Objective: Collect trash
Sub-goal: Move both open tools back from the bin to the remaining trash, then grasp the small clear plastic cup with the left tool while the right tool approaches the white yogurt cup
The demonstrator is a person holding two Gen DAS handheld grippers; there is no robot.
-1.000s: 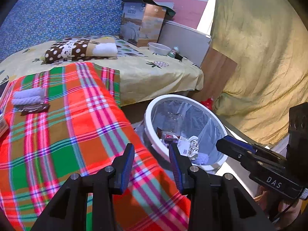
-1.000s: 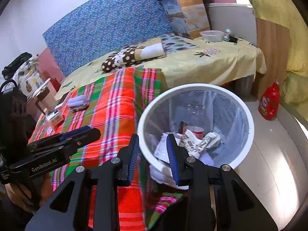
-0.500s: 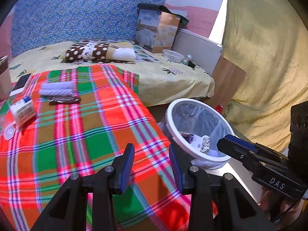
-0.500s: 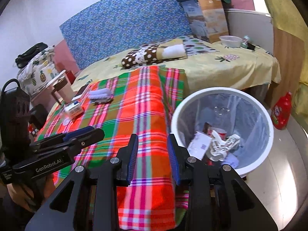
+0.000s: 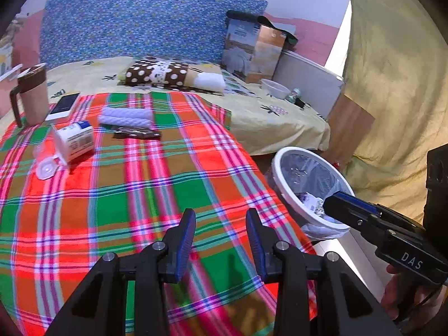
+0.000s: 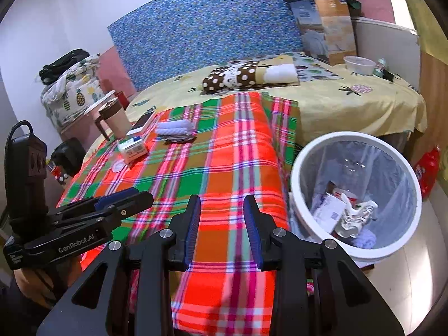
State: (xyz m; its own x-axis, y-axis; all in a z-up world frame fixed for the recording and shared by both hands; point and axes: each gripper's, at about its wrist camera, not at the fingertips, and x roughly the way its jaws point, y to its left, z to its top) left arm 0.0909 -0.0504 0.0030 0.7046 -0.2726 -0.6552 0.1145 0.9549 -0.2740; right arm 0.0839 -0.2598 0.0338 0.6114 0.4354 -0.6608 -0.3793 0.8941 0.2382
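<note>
A white trash bin (image 5: 282, 165) with a clear liner stands on the floor right of the plaid cloth (image 5: 140, 184); it also shows in the right wrist view (image 6: 364, 254), holding crumpled wrappers (image 6: 350, 218). On the cloth lie a small white carton (image 5: 74, 141), a white round lid (image 5: 44, 169), a dark wrapper (image 5: 137, 133) and a rolled white towel (image 5: 126, 116). My left gripper (image 5: 219, 235) is open and empty above the cloth's near part. My right gripper (image 6: 221, 224) is open and empty over the cloth's near edge, left of the bin.
A lidded mug (image 5: 32, 95) and a phone (image 5: 63, 105) sit at the cloth's far left. A polka-dot pillow (image 5: 168, 75), a box (image 5: 252, 50) and a bowl (image 5: 275, 88) are on the yellow bed. A red bottle (image 6: 427, 170) stands past the bin.
Both grippers have drawn back and swung left from over the bin toward the cloth. The carton, lid and mug have come into view. Both stay open and empty.
</note>
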